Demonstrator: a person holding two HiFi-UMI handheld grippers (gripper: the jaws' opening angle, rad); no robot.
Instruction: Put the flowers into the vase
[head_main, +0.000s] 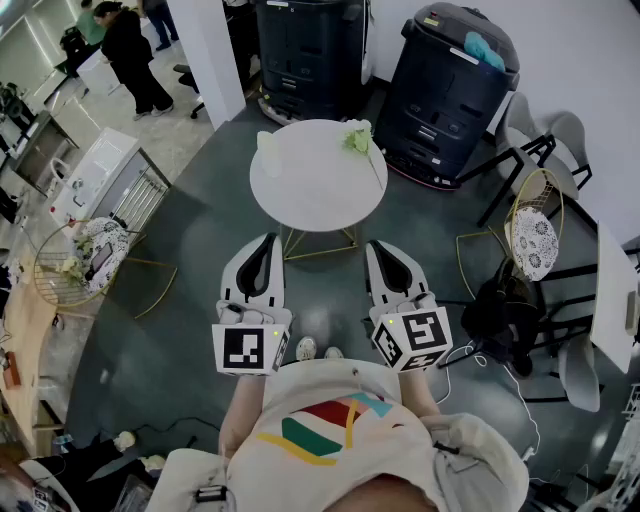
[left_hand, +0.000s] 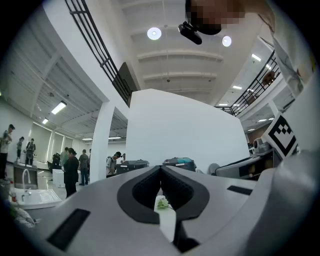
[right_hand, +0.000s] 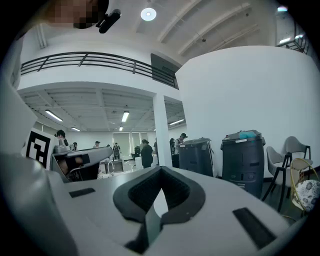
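A round white table (head_main: 318, 195) stands ahead of me on the grey floor. A pale vase (head_main: 268, 156) sits upright near its left rim. Pale green flowers (head_main: 358, 136) lie near its far right rim, apart from the vase. Both grippers are held close to my body, short of the table and pointing level at it. The left gripper (head_main: 268, 240) is shut and holds nothing; in the left gripper view (left_hand: 161, 168) the flowers (left_hand: 162, 202) show small through the gap below its tips. The right gripper (head_main: 378, 247) is shut too and empty (right_hand: 160, 170).
Two large dark machines (head_main: 305, 50) (head_main: 455, 85) stand behind the table. Grey chairs (head_main: 535, 135) and a gold wire chair (head_main: 535, 235) are at the right, with a black bag (head_main: 500, 310) on the floor. Another wire chair (head_main: 85, 262) stands left. A person (head_main: 128, 55) is far back left.
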